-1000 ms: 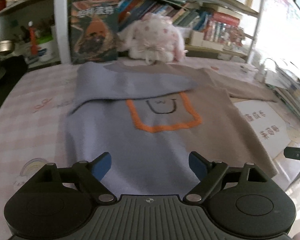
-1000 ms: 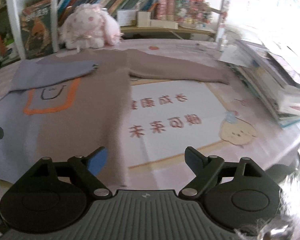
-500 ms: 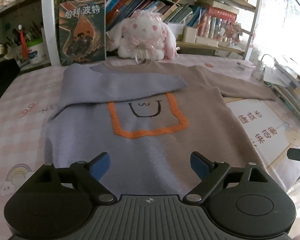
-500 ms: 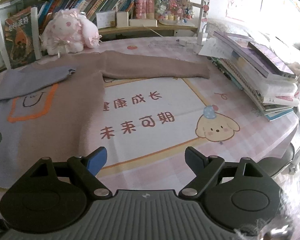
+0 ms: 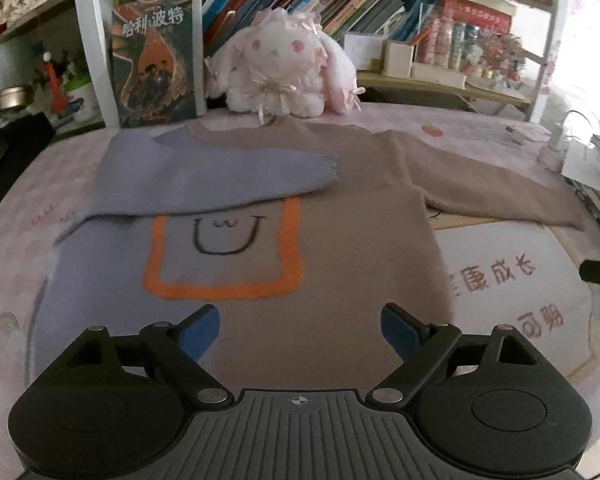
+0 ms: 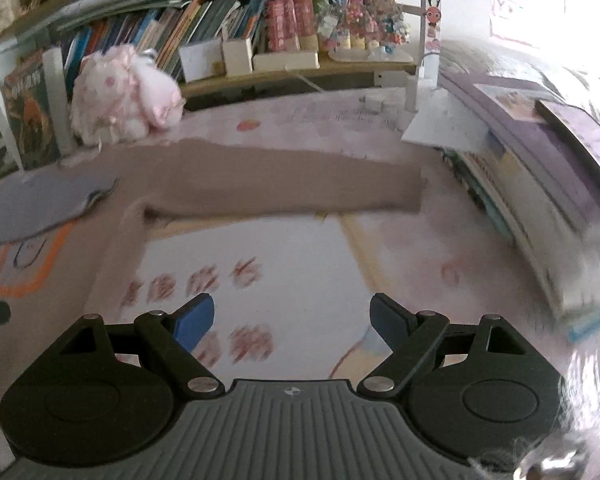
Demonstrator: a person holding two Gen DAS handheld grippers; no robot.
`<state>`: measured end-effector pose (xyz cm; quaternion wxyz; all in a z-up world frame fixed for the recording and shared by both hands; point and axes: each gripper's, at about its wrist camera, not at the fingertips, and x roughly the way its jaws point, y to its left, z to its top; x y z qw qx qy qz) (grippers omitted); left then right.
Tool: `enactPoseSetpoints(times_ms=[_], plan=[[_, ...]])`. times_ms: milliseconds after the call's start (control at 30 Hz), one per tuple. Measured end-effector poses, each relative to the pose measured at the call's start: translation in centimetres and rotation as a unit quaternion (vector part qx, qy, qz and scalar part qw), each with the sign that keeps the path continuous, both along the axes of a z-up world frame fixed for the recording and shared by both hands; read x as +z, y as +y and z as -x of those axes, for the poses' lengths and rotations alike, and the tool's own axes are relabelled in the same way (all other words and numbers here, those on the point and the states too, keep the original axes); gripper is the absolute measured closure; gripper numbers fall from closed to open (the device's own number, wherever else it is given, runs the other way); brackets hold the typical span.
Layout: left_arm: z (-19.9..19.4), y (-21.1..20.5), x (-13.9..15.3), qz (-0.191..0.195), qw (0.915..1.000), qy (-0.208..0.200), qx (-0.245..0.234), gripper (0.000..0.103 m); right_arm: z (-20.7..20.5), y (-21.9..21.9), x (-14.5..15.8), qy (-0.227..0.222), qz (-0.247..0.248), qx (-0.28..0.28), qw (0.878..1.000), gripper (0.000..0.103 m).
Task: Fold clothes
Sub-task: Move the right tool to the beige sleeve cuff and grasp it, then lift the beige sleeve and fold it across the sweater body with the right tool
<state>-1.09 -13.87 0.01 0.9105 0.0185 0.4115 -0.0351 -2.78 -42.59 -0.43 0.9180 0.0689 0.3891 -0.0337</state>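
A sweater [image 5: 340, 248], half blue-grey and half tan, lies flat on the table with an orange square and a smile on its chest. Its blue-grey sleeve [image 5: 220, 176] is folded across the chest. The tan sleeve [image 5: 500, 192] stretches out to the right, also seen as the tan sleeve [image 6: 284, 184] in the right wrist view. My left gripper [image 5: 300, 328] is open above the sweater's lower hem, holding nothing. My right gripper [image 6: 292, 320] is open above the printed mat, short of the tan sleeve.
A white and pink plush rabbit [image 5: 280, 72] and an upright book [image 5: 156, 56] stand behind the sweater's collar. Shelves of books [image 6: 204, 36] run along the back. A stack of books [image 6: 540, 168] lies at the table's right. A printed mat [image 6: 260, 264] lies under the right gripper.
Both grippers have swung to the right. The left view now centres on the sweater's tan half; the right view has moved toward the outstretched tan sleeve and the book stack. Both stay open.
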Motion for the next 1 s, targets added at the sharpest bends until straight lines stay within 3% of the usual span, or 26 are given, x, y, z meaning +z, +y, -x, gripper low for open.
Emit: enactPoseSetpoints(times_ms=[333,533,700,733,767,900,967,1000], plan=[[0.7,-2.9,-0.3,-0.031,0.9970,0.033,0.063,0.013,-6.8,-7.9,-2.0,0.016,-0.026,-0.010,0.999,0.021],[0.2,-3.5,-0.4,-0.033,0.9948,0.052,0.081,0.013,-9.3,-10.0,-3.1,0.037,-0.081,-0.042,0.995,0.025],[0.3,-4.0,-0.5,-0.044,0.9942,0.062,0.077,0.013,-10.8,-10.2,-3.3,0.030,-0.094,-0.043,0.994,0.026],[0.3,-4.1,-0.5,-0.046,0.9940,0.065,0.076,0.013,-11.1,-10.2,-3.3,0.028,-0.097,-0.042,0.994,0.031],[0.3,-4.2,-0.5,-0.048,0.9938,0.067,0.075,0.013,-11.4,-10.1,-3.3,0.025,-0.100,-0.039,0.994,0.044],[0.3,-3.8,-0.4,-0.050,0.9925,0.071,0.086,0.013,-12.6,-10.3,-3.5,0.016,-0.124,-0.027,0.992,0.069],[0.2,-3.7,-0.4,-0.049,0.9920,0.072,0.091,0.013,-13.0,-10.6,-3.8,0.018,-0.150,-0.027,0.988,0.095],[0.2,-3.6,-0.4,-0.048,0.9919,0.073,0.092,0.013,-13.1,-10.6,-3.9,0.017,-0.159,-0.028,0.987,0.097]])
